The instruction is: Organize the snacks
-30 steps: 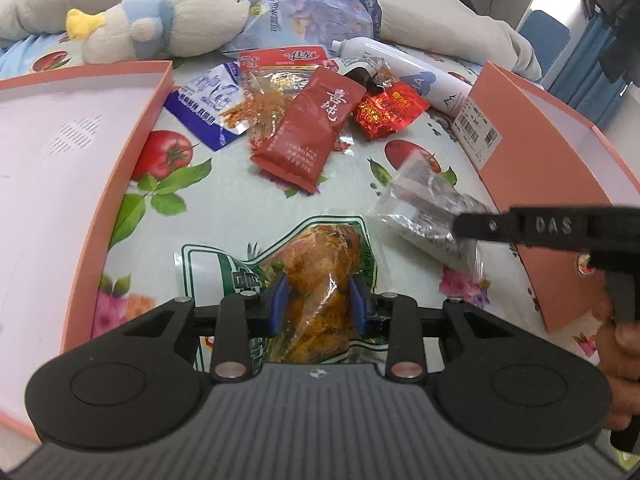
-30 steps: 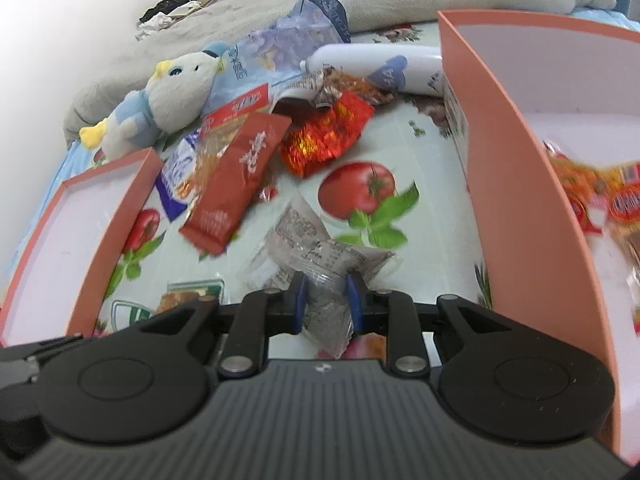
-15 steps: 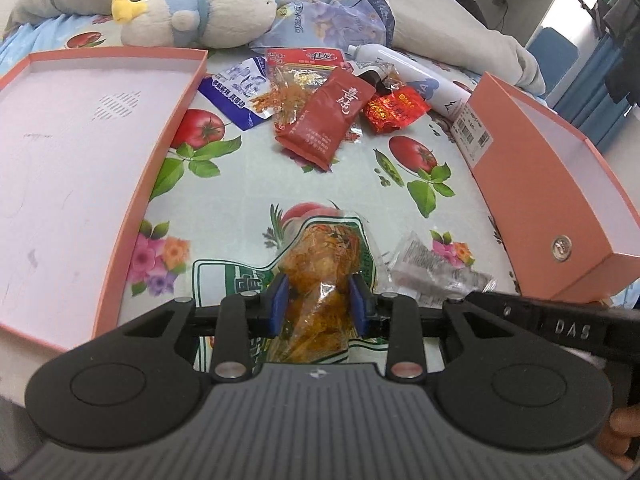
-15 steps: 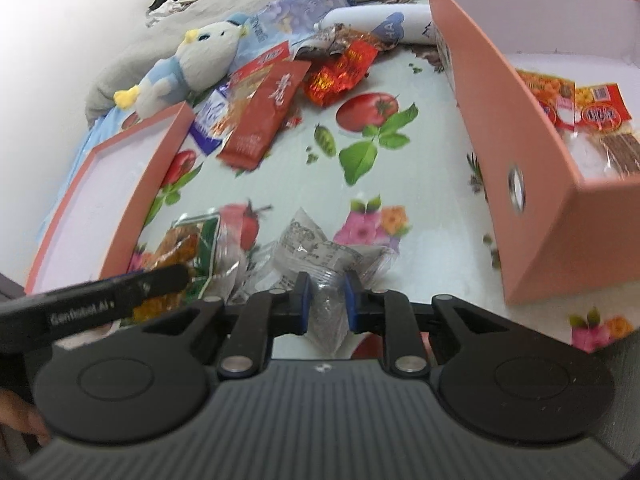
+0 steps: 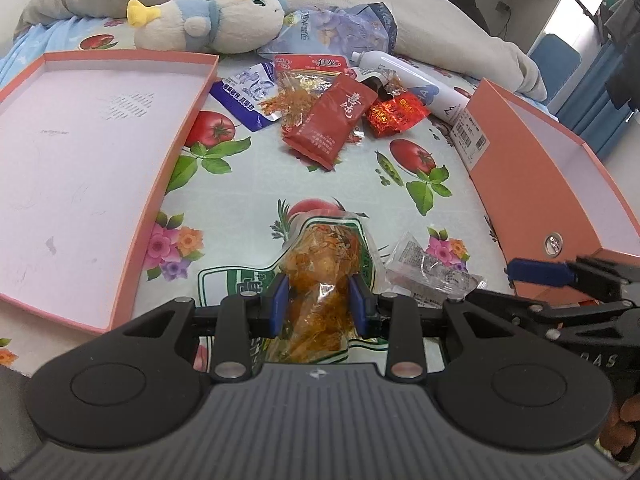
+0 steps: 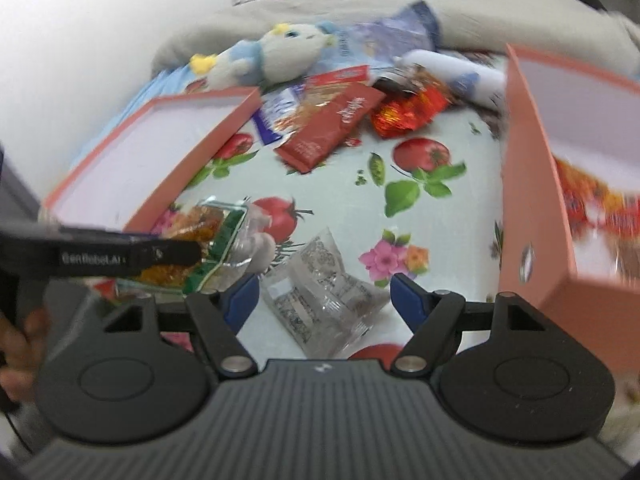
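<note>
My left gripper [image 5: 318,300] is shut on an orange snack bag [image 5: 320,272] with a green and white label, near the cloth's front edge. It also shows in the right wrist view [image 6: 200,232]. My right gripper [image 6: 325,298] is open, its jaws wide apart on either side of a clear grey-speckled packet [image 6: 324,304] that lies loose on the cloth. That packet also shows in the left wrist view [image 5: 428,272]. A pile of snacks lies further back: a dark red pouch [image 5: 332,120], a shiny red packet [image 5: 396,114], a blue packet [image 5: 248,94].
A shallow pink lid [image 5: 80,160] lies at the left. A deeper pink box [image 6: 532,200] stands at the right with snacks inside. A plush toy [image 5: 208,24], a white bottle [image 5: 416,84] and a grey blanket [image 5: 440,40] sit at the back.
My right gripper has opened and let go of the clear speckled packet, which now lies on the cloth. Both grippers drew back toward the front edge. The left one still holds its bag.
</note>
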{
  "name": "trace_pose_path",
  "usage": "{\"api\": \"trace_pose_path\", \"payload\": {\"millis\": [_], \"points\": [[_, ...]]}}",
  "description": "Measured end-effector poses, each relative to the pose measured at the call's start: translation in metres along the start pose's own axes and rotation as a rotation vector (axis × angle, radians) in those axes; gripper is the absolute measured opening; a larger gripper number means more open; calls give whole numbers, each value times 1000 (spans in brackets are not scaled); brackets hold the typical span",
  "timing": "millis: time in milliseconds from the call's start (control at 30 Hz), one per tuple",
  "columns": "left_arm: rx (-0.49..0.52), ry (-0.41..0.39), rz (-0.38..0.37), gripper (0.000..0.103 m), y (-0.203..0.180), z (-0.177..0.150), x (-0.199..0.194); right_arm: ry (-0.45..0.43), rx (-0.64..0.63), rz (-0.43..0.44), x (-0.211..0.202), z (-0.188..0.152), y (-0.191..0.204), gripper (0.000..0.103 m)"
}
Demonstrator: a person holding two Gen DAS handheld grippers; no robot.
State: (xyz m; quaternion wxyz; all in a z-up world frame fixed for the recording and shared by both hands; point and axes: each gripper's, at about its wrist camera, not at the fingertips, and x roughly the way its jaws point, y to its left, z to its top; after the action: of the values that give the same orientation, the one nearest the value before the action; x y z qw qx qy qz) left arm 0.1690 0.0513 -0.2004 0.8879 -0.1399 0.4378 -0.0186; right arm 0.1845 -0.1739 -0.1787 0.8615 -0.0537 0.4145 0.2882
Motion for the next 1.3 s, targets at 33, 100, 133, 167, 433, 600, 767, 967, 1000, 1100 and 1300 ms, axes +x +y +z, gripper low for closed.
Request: {"api": "trace_pose_path", "payload": {"millis": [33, 100, 133, 167, 433, 600, 767, 967, 1000, 1100, 1300], "points": [[-1, 0, 0, 37, 0, 0, 0, 5, -35, 10, 1, 1, 2, 74], [-4, 0, -3, 37, 0, 0, -1, 25, -101, 34, 8, 4, 6, 74], [-4, -1, -3, 37, 0, 0, -2, 37, -125, 39, 11, 5, 9, 74], [-3, -3, -2, 37, 0, 0, -3, 48, -151, 35, 16, 7, 11, 74], [-3, 6, 6, 37, 4, -5, -10, 61, -278, 20, 36, 13, 20, 74], [-3, 18, 11, 37, 5, -7, -9, 141, -245, 8, 58, 5, 9, 74], [1, 18, 17, 37, 3, -5, -8, 134, -166, 29, 61, -2, -1, 75], [6, 21, 34, 37, 0, -4, -4, 95, -81, 0, 59, -9, -3, 68], [4, 23, 38, 37, 0, -4, -4, 90, -74, -7, 57, -10, -3, 65], [-2, 24, 40, 37, 1, -1, -3, 79, -41, -20, 53, -11, -4, 55], [4, 12, 42, 38, -3, 6, -3, 50, -10, -49, 45, -11, -6, 41]]}}
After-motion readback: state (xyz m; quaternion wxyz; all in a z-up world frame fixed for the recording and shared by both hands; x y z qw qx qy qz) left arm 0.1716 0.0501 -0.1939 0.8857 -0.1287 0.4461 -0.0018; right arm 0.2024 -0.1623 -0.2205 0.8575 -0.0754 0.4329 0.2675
